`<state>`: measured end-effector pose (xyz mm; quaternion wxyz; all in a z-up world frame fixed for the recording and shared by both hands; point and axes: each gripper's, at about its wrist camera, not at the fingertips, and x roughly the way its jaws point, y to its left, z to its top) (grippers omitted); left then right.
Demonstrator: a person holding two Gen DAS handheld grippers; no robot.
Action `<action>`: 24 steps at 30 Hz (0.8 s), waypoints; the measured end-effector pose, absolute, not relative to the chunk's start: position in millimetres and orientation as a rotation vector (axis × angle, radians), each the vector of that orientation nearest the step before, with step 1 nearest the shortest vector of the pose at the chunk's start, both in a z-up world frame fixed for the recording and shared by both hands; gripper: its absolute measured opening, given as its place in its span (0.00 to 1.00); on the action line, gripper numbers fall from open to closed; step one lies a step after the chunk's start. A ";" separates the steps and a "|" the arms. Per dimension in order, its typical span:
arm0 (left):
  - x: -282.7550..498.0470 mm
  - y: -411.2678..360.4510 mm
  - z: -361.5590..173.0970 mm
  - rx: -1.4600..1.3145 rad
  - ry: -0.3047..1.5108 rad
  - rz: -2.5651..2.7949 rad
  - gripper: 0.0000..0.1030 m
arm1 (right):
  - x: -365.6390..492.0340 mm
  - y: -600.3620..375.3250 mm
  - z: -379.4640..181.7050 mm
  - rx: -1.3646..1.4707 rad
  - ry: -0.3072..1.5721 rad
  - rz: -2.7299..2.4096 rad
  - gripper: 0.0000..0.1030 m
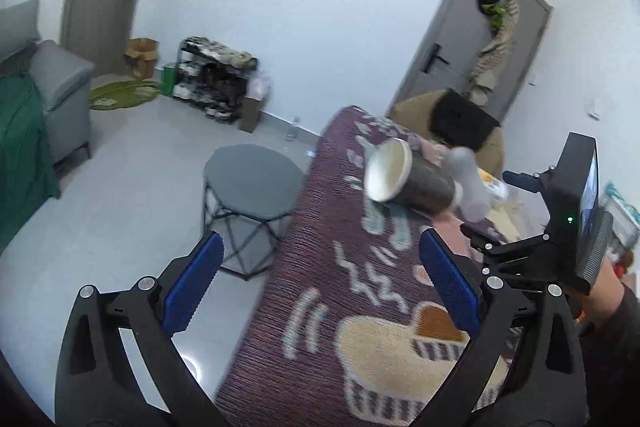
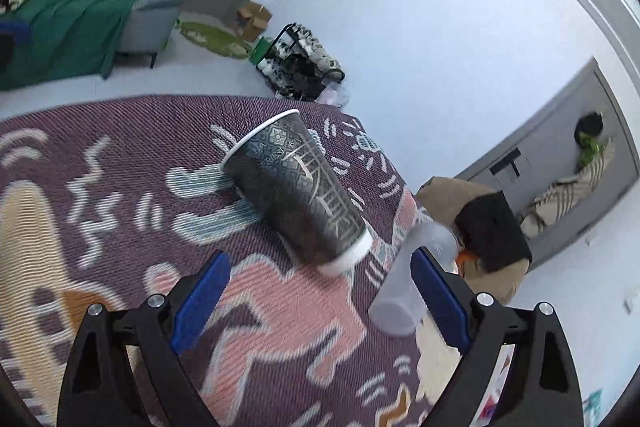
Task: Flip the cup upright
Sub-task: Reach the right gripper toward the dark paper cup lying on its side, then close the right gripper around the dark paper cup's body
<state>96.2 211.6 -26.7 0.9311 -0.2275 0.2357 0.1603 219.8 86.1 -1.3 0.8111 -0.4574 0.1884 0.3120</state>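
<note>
The left wrist view looks forward between its own wide-spread blue fingers (image 1: 192, 283), from above the near end of the patterned cloth (image 1: 320, 227), with the cup (image 1: 408, 183) farther off at about one o'clock and the other gripper's body at three o'clock. The right wrist view sits much nearer, tilted down on the same cloth (image 2: 120, 187), the cup (image 2: 296, 187) just ahead at twelve o'clock. Both views share the cup, the cloth, the shoe rack (image 1: 216, 79) by the wall, and the grey door (image 1: 472, 47).
</note>
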 end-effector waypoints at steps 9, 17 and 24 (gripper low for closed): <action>107.4 232.7 -42.3 -0.534 0.494 0.363 0.94 | 251.6 124.3 -35.3 -1.091 0.396 0.676 0.88; 113.5 239.0 -52.7 -0.544 0.516 0.396 0.94 | 272.4 144.6 -54.3 -1.129 0.395 0.670 0.88; 114.0 236.4 -53.5 -0.529 0.539 0.405 0.94 | 258.0 136.8 -48.9 -1.125 0.417 0.719 0.74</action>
